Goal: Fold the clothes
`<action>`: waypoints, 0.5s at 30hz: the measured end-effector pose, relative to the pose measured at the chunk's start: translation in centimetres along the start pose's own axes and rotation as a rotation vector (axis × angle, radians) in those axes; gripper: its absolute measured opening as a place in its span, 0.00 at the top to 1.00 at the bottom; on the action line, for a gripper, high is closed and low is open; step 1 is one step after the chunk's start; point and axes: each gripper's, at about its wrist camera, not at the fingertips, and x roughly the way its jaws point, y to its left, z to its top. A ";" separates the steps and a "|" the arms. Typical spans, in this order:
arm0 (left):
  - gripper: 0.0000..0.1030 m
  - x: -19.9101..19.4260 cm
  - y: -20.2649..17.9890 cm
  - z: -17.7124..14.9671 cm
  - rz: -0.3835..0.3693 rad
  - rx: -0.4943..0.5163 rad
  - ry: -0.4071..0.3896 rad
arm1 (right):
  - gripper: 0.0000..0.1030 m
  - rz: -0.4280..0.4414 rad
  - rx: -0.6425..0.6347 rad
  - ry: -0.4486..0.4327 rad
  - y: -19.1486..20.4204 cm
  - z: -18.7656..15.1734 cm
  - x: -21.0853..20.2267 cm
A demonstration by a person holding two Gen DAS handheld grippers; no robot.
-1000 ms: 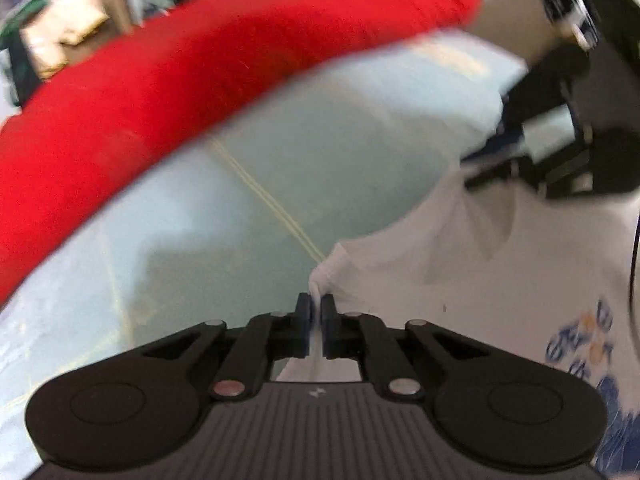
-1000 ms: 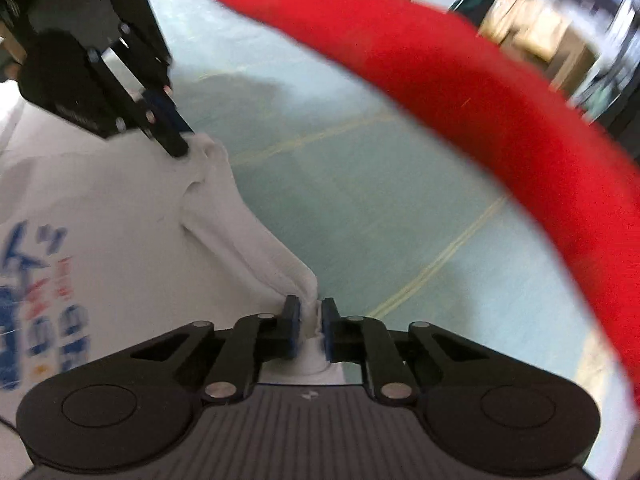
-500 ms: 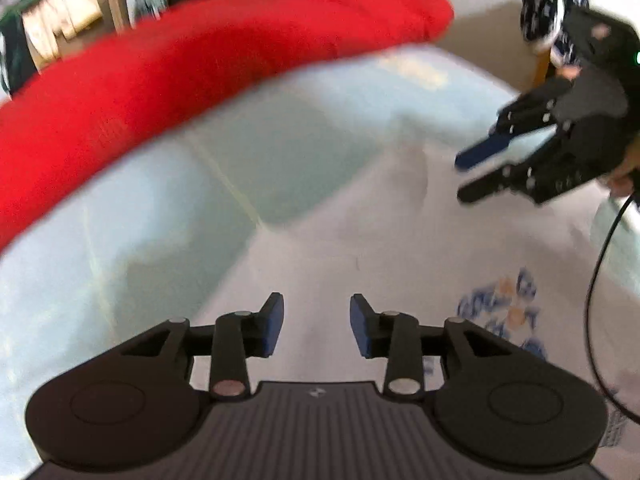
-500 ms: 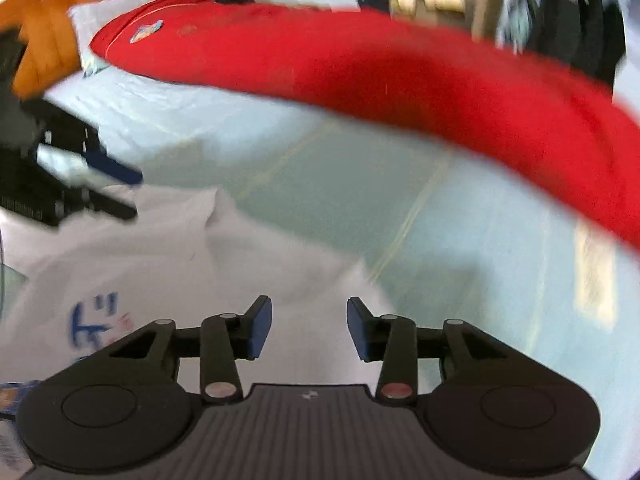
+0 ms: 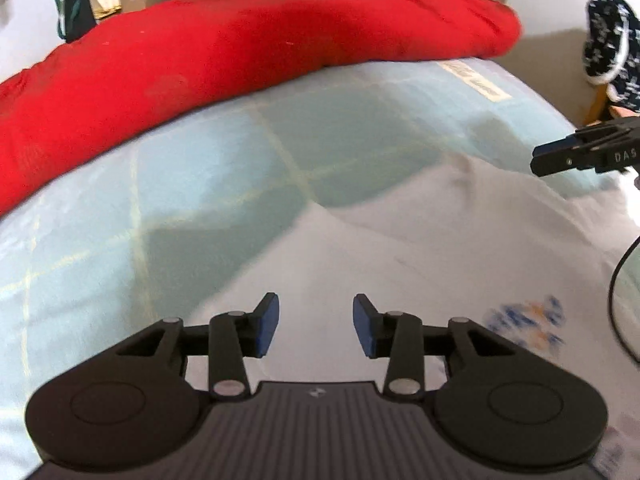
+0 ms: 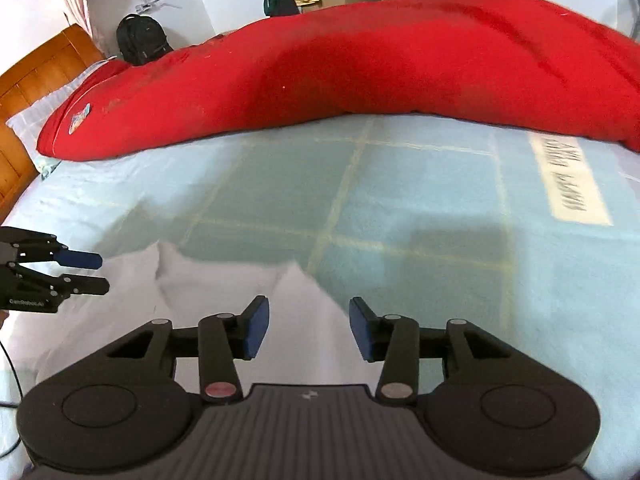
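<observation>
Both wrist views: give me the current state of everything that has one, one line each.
Left hand-held gripper: open, jaws have just been opening, nothing between them.
Right hand-held gripper: open, jaws have just been opening, nothing between them.
White shirt: released, lying rumpled on the bed, blue print facing up.
Red quilt: bunched along the far side of the bed.
Bedsheet: spread flat.

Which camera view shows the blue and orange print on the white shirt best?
The left wrist view. There the print lies in sight on the white shirt, though blurred. The right wrist view shows only plain white cloth; no print appears there.
</observation>
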 end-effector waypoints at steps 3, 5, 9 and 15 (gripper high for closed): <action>0.59 -1.3 -2.6 -1.8 -0.003 0.014 -0.002 | 0.43 -0.002 0.062 -0.006 -0.6 -3.1 -3.4; 0.59 -2.1 -4.4 -2.8 0.014 0.028 -0.009 | 0.43 -0.040 0.089 -0.009 -0.6 -5.8 -5.7; 0.55 -3.4 -7.2 -3.3 0.040 0.023 -0.010 | 0.43 -0.131 0.158 0.011 -0.8 -10.9 -9.1; 0.53 -4.5 -11.4 -2.4 0.040 -0.010 -0.048 | 0.44 -0.277 0.268 0.033 -2.1 -16.9 -14.1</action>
